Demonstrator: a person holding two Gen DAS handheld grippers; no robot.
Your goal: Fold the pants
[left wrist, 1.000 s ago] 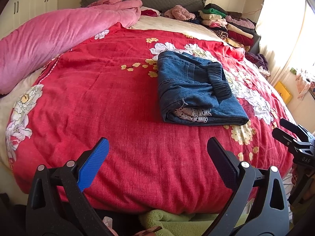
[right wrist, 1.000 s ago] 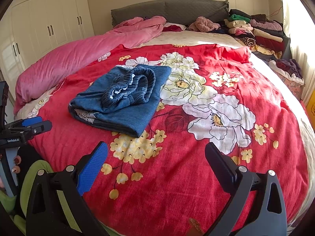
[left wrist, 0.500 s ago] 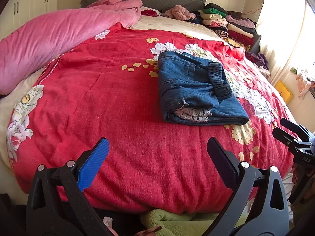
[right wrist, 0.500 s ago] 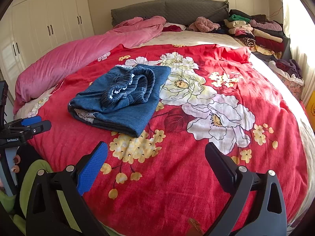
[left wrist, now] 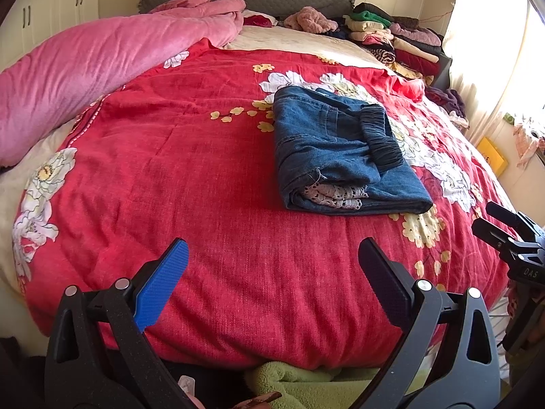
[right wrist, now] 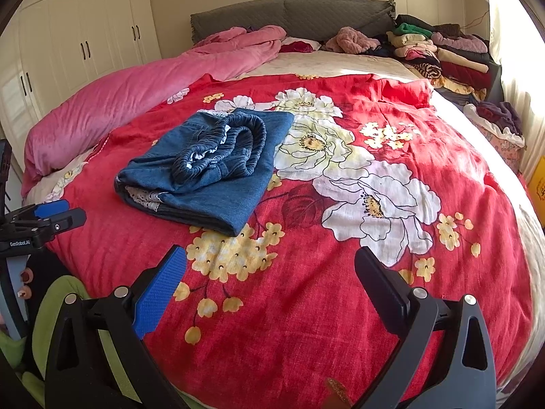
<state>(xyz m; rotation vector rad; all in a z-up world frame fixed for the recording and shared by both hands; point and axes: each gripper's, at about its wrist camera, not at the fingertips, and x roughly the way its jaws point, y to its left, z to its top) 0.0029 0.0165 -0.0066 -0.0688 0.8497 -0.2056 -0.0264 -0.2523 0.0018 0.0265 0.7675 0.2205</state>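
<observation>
Nothing moved; folded pants (left wrist: 344,156) lie beyond spread jaws.

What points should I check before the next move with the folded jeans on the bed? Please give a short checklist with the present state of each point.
1. Left tool open and holding nothing: ok.
2. Right tool open and holding nothing: ok.
3. Both tools apart from the jeans, at the near edge of the bed: ok.
4. Jeans folded into one compact bundle on the red floral blanket: ok.
5. Fold is tidy: not ok; the elastic waistband bunches loosely on top and a lace edge sticks out at the near side.
6. Layers under the bundle lie flat: cannot tell, hidden.
</observation>
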